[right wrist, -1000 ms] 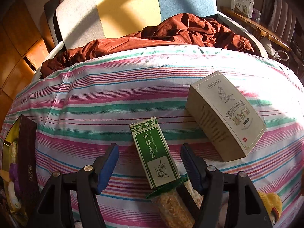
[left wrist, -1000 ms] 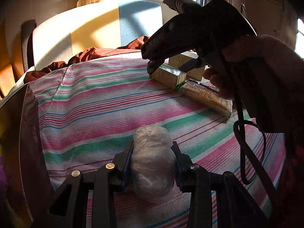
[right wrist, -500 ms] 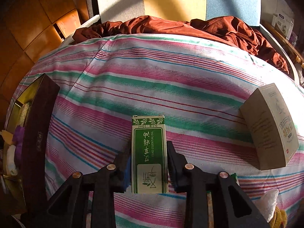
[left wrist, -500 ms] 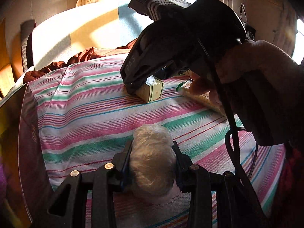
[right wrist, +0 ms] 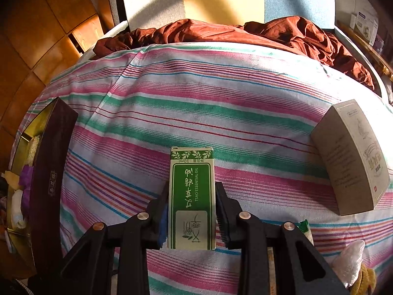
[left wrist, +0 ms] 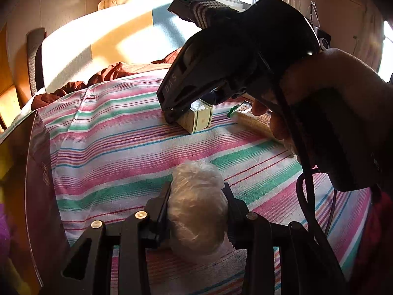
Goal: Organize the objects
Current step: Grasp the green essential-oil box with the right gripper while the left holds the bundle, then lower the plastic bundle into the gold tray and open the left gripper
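Sorting partway: left tongs (left wrist: 196, 211) clamped on crinkled clear plastic-wrapped bundle (left wrist: 196, 209), right tongs (right wrist: 191, 211) on slim green-and-white cardboard carton (right wrist: 191, 199). Grey cardboard box (right wrist: 351, 159) unsorted, right of right tongs; dark open tray (right wrist: 49, 157) left.

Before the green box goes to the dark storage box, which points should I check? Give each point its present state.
1. Right gripper fingers pressing both sides of the green essential oil box: ok.
2. Left gripper shut on the plastic-wrapped bundle: ok.
3. Green box lifted off the striped cloth: cannot tell.
4. Cloth between the green box and the dark storage box free of objects: ok.
5. Free room inside the storage box: cannot tell, mostly hidden.
6. Beige carton away from the path: ok.
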Motion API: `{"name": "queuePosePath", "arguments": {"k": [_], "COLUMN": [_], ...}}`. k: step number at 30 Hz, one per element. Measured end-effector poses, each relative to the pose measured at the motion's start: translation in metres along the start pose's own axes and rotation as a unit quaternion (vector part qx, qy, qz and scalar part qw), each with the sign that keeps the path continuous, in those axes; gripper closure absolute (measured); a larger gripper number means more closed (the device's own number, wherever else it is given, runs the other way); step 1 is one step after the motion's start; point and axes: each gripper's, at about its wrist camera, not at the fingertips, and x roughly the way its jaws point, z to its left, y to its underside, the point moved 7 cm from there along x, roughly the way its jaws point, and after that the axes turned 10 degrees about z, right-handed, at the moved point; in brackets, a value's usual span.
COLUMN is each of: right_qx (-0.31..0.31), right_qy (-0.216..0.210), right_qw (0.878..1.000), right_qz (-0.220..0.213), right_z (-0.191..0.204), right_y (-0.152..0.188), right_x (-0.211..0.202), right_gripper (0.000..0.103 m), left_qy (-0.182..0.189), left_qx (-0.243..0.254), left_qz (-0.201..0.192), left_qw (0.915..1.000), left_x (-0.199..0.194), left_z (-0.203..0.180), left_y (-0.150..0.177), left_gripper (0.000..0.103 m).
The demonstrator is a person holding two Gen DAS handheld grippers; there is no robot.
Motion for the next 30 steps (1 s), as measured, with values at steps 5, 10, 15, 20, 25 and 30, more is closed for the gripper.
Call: {"name": "queuePosePath", "arguments": {"k": [5, 10, 15, 20, 25, 30], "right_qx": [-0.021, -0.029, -0.036, -0.039, -0.043, -0.046], "right_qy": [0.026, 0.037, 0.044, 0.049, 0.054, 0.058], "right_qw": [0.999, 0.999, 0.998, 0.998, 0.997, 0.997], "right_qz": [-0.009, -0.018, -0.024, -0.029, -0.033, -0.036], "right_z": [0.005, 0.007, 0.008, 0.010, 0.011, 0.012], "right_y": [0.000, 0.000, 0.000, -0.001, 0.000, 0.001], "right_x": [0.001, 0.001, 0.001, 0.002, 0.001, 0.001], "right_gripper": [0.071, 0.071, 0.071, 0.071, 0.071, 0.071], "left_qy": [-0.002, 0.002, 0.005, 0.005, 0.009, 0.012], "left_qx": [0.001, -0.002, -0.009, -0.015, -0.024, -0.023], "left_qz": [0.000, 0.002, 0.008, 0.014, 0.029, 0.026], "left_qw": [1.0000, 1.0000, 0.9999, 0.9998, 0.9993, 0.9993], "left_x": [0.000, -0.002, -0.007, -0.013, -0.021, -0.038], "left_z": [0.000, 0.001, 0.003, 0.003, 0.001, -0.003], "left_y": [0.000, 0.000, 0.003, 0.009, 0.014, 0.014], "left_gripper": [0.064, 0.066, 0.067, 0.067, 0.067, 0.067]}}
